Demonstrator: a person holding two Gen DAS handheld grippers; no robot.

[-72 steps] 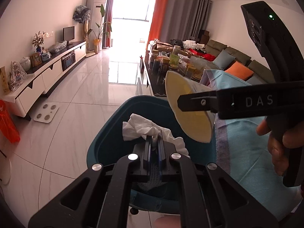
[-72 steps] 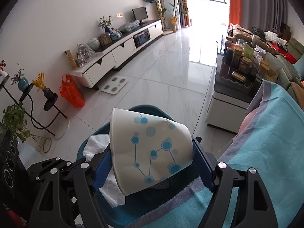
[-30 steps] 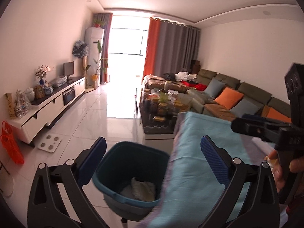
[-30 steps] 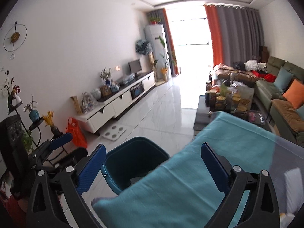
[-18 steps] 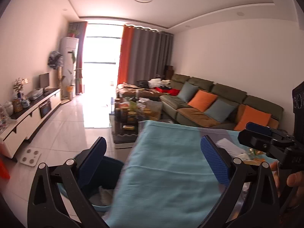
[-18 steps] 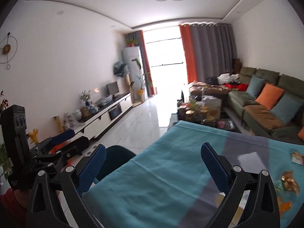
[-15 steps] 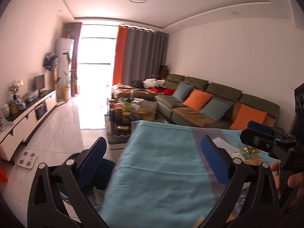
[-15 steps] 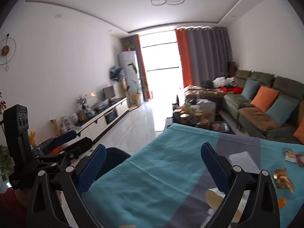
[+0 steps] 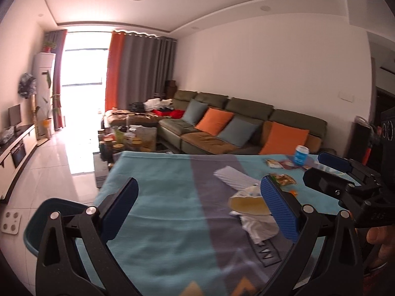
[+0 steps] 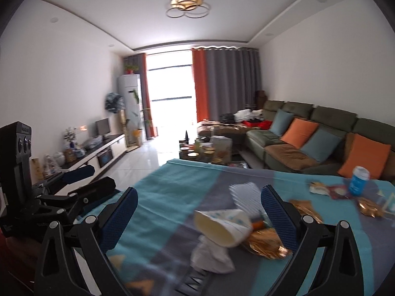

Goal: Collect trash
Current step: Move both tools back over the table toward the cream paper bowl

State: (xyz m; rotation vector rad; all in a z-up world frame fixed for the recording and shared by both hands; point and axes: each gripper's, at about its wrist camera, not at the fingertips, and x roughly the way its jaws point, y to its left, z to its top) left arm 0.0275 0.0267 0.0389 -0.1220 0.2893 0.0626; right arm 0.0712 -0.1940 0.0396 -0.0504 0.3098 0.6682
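Both grippers empty, jaws spread wide: left gripper, right gripper. Remaining trash sits on the teal tablecloth: paper cup lying on its side, touching a crumpled tissue and a gold wrapper; more wrappers and a blue can lie farther right. Bin is off the table's left edge, just beside it.

Risks: the cup likely rolls or crushes if pinched off-centre; the tissue may snag and drag the wrapper; with the grippers close together, they could collide over the same pile.

paper cup on its side, tablecloth
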